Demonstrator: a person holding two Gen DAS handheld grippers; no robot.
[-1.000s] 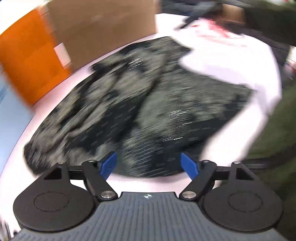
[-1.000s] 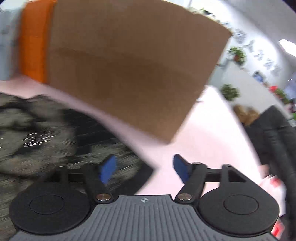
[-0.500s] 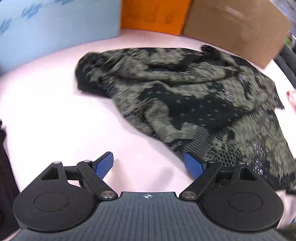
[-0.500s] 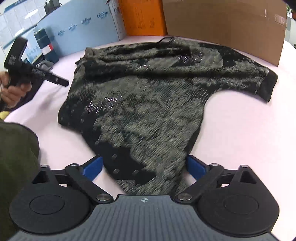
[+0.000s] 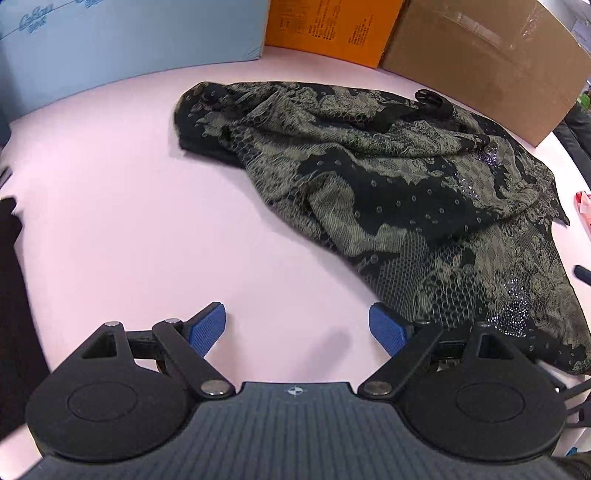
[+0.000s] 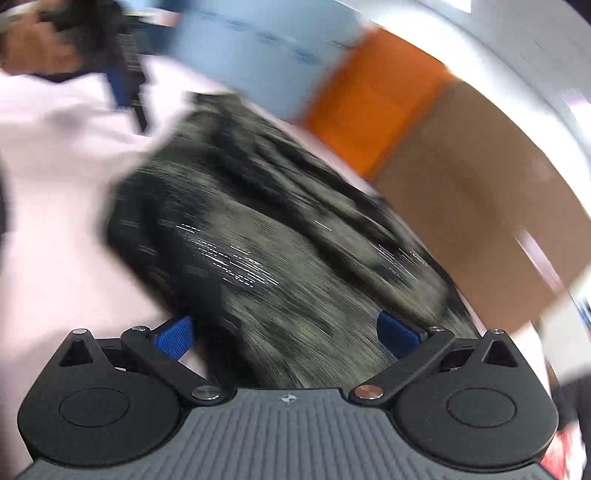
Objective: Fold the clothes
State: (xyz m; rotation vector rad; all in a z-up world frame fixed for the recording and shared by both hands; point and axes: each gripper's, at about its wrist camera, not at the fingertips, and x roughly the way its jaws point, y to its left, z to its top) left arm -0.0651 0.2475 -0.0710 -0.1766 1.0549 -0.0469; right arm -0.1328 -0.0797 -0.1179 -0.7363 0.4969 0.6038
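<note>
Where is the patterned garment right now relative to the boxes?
In the left wrist view the patterned garment lies crumpled on the pink table, centre to right, just in front of the orange box and cardboard box.

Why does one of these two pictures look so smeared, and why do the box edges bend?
Right wrist view: motion blur streaks the patterned garment and the cardboard box, while the right gripper itself stays crisp. Left wrist view: sharp and evenly lit, with a soft shadow on the pink table; the fisheye lens curves the blue box.
</note>
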